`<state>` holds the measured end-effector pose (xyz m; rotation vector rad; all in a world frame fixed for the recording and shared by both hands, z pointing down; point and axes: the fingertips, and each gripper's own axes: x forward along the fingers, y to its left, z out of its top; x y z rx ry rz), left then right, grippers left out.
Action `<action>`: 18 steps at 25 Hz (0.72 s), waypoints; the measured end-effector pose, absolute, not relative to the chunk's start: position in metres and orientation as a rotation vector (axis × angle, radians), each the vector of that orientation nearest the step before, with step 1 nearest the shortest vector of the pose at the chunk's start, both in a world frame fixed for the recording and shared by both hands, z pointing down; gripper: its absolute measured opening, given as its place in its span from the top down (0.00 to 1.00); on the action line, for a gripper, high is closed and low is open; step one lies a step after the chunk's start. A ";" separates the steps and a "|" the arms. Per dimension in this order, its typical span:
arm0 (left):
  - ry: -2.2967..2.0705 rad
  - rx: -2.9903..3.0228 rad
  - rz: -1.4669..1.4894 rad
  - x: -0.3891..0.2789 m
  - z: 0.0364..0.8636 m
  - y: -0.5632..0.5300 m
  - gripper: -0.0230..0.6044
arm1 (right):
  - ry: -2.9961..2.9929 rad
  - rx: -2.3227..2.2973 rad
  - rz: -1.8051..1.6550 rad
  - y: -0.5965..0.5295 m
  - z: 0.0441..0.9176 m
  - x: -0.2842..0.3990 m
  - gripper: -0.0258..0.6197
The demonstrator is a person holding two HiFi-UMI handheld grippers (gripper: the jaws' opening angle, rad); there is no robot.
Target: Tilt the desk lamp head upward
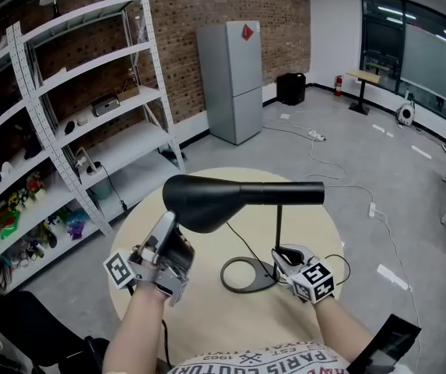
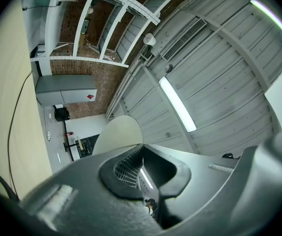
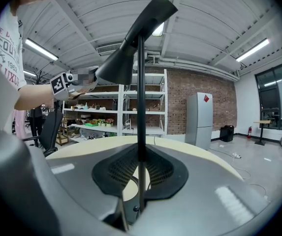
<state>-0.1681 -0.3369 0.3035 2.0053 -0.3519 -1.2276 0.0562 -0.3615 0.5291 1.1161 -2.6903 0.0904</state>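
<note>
Lamp head (image 1: pixel 207 197) covers, from above, the tips of the clenched left tongs (image 1: pixel 167 226); right tongs (image 1: pixel 285 256) clamp the stem (image 1: pixel 278 228).

1. The left gripper (image 2: pixel 141 149) sits at 6 o'clock, its jaws closed together and aimed at the ceiling.
2. The lamp head (image 2: pixel 117 134) shows a pale underside touching the jaw tips.
3. A strip light (image 2: pixel 177 104) hangs near centre.
4. Shelving (image 2: pixel 101 23) is at 11 o'clock and a grey fridge (image 2: pixel 64 89) at 9 o'clock.
5. The beige surface (image 2: pixel 5 97) fills the 9 o'clock edge and carries a black cable (image 2: pixel 14 117).
</note>
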 end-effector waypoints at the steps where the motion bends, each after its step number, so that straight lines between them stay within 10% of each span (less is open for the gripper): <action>1: -0.350 2.010 -1.227 -0.168 0.302 -0.336 0.96 | -2.691 1.118 0.090 -0.362 0.529 0.056 0.90; 18: -0.355 2.068 -1.210 -0.166 0.283 -0.331 0.96 | -2.679 1.109 0.085 -0.362 0.531 0.057 0.90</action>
